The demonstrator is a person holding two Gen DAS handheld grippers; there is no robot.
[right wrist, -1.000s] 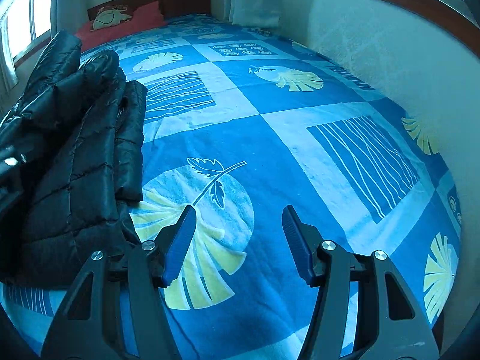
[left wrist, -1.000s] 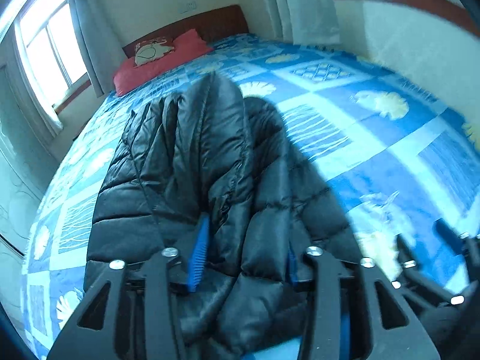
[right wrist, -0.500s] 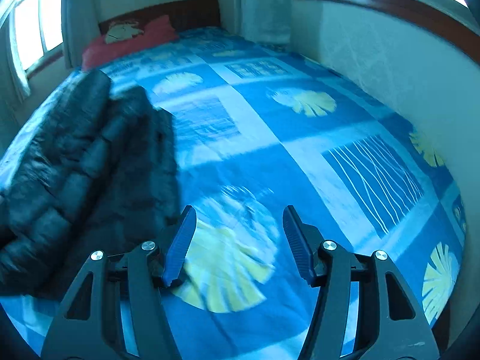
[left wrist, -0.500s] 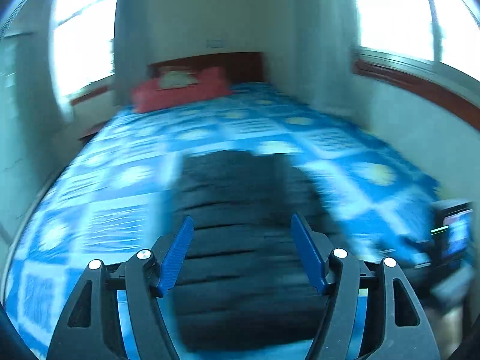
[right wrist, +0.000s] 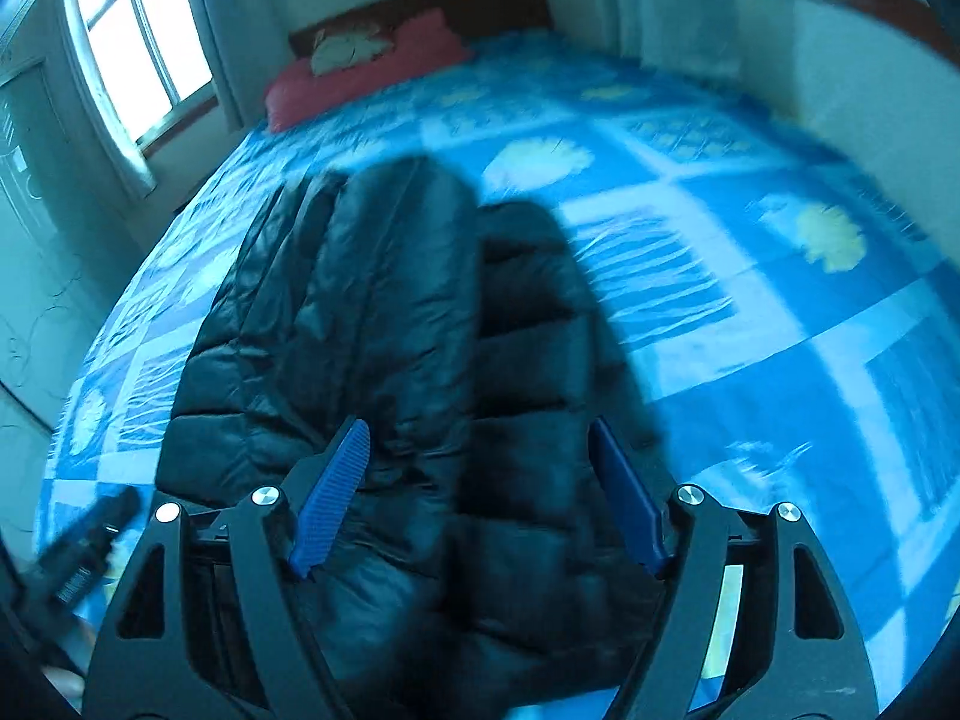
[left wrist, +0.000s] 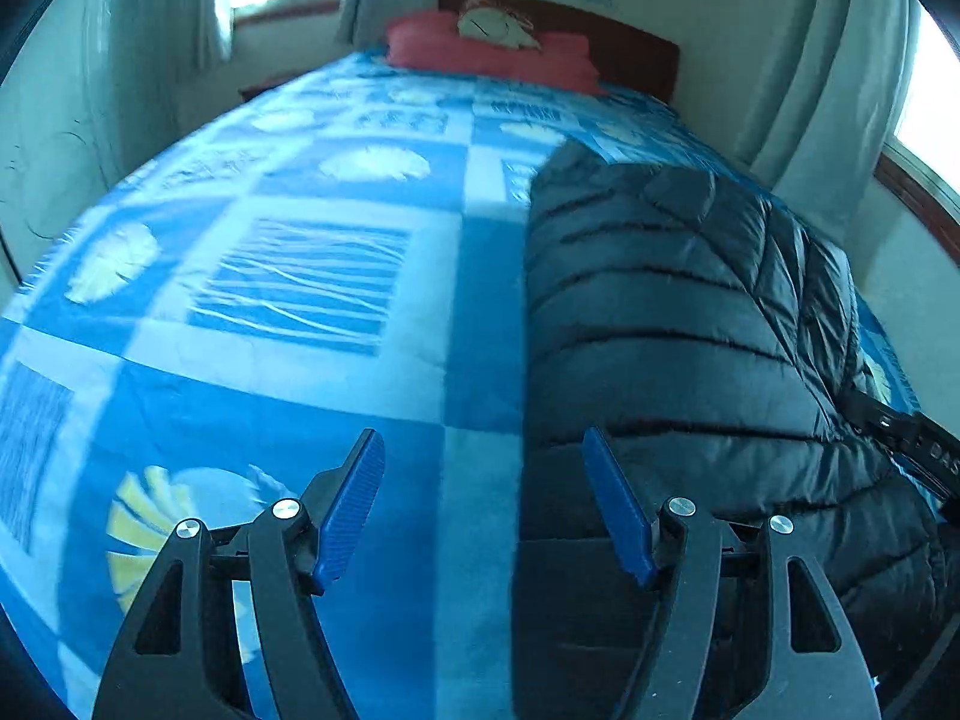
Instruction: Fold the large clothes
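1. Blue patchwork bedspread (left wrist: 312,360) fills nearly everything I see, running flat up to the red pillow (left wrist: 492,54) and the dark wooden headboard (left wrist: 630,42) at the far end.
2. Black quilted jacket (right wrist: 384,324) lies lengthwise on that bedspread, folded into a long thick bundle; through my left camera it sits on the right side (left wrist: 678,312), its straight left edge running up the bed.
3. My right gripper (right wrist: 477,492) points steeply down right over the jacket's near end, and its jaws are opening, the padding showing between the blue pads (right wrist: 624,504) with no press on it that I can see.
4. My left gripper (left wrist: 483,504) tilts down too, spread wide and empty, one pad over bare bedspread, the other over the jacket's left edge.
5. Open cover stretches left of the jacket in my left view and right of it in my right view, plenty of flat room both ways.
6. Walls hem the bed: a white wall (right wrist: 870,78) close along one side, curtains (left wrist: 798,78) by the headboard, a bright window (right wrist: 132,42) on the other side.
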